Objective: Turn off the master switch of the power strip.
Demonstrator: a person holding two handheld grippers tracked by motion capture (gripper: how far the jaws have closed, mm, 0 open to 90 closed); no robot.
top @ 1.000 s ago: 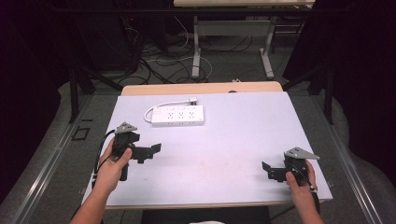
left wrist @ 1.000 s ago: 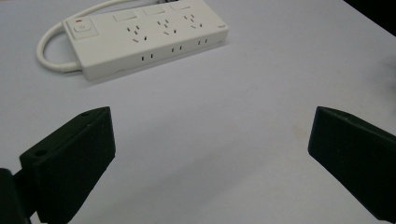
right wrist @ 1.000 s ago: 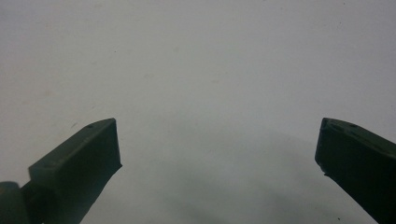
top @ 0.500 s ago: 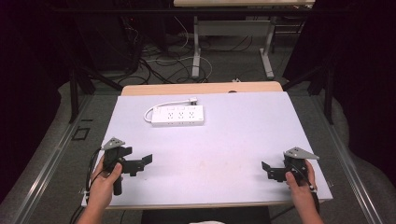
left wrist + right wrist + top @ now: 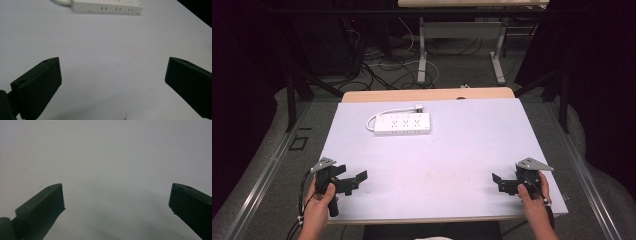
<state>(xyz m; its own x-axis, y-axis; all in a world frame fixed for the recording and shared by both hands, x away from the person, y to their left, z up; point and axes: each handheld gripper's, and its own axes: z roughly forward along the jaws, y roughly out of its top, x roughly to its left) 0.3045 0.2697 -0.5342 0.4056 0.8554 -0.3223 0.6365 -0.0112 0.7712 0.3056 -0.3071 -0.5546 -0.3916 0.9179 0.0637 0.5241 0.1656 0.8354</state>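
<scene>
At the near left corner of the pale table [image 5: 452, 150], we hold the left gripper [image 5: 354, 179] with its jaws spread wide and nothing between them. At the near right corner we hold the right gripper [image 5: 498, 182], likewise spread and empty. Both sit low over the bare tabletop close to the near edge, well apart from each other, and each points inward toward the middle of the table.

The white power strip [image 5: 403, 124] lies flat toward the far side of the table, left of centre, its long side running left to right. Its white cord [image 5: 384, 115] loops off its left end and runs back along its far side. The strip is well apart from both grippers: far and to the right of the left one, far and well to the left of the right one.

In the left gripper view, the power strip [image 5: 107, 6] shows at the far top edge, beyond the gap between the open jaws.
</scene>
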